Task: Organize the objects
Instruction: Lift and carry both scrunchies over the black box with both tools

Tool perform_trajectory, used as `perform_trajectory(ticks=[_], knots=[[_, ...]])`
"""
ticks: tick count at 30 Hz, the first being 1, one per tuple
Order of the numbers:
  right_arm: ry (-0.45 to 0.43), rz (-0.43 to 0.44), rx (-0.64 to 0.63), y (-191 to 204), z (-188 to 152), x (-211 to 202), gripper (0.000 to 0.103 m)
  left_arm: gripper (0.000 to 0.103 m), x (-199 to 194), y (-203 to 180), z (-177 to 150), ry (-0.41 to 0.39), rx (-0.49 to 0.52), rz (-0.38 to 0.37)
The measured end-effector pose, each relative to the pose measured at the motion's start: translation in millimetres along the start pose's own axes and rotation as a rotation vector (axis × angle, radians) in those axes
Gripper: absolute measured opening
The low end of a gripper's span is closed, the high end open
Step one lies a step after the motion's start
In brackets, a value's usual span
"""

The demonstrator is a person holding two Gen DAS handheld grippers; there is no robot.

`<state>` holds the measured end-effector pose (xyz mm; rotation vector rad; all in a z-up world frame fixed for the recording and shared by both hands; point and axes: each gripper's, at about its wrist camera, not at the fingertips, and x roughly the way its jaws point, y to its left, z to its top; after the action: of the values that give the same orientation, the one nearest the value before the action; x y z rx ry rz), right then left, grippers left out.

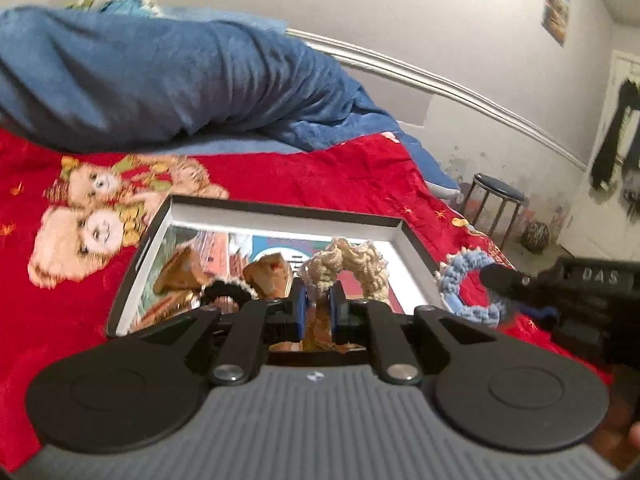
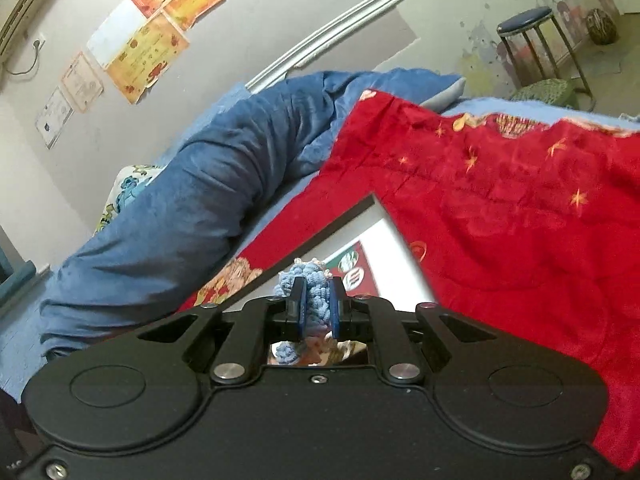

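Observation:
A shallow box with a grey rim lies on the red bedspread. In it are brown hair clips, a black scrunchie and a cream crocheted scrunchie. My left gripper is shut on the cream scrunchie, holding it over the box. My right gripper is shut on a light blue crocheted scrunchie, which also shows in the left wrist view, just off the box's right edge. The box corner lies just beyond it.
A rolled blue blanket lies along the far side of the bed by the wall. A round stool stands on the floor past the bed's end. Certificates hang on the wall.

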<state>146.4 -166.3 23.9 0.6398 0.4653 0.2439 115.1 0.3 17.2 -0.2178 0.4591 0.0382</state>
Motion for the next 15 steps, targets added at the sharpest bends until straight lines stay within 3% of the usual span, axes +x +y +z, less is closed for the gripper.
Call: perform_trajectory(ticks=[9, 15], knots=[[-0.001, 0.008, 0.027, -6, 19, 29, 0.012, 0.014, 34, -5, 36, -0.037, -0.003, -0.018], [-0.012, 0.027, -0.008, -5, 15, 78, 0.012, 0.014, 74, -11, 28, -0.019, 0.062, 0.011]])
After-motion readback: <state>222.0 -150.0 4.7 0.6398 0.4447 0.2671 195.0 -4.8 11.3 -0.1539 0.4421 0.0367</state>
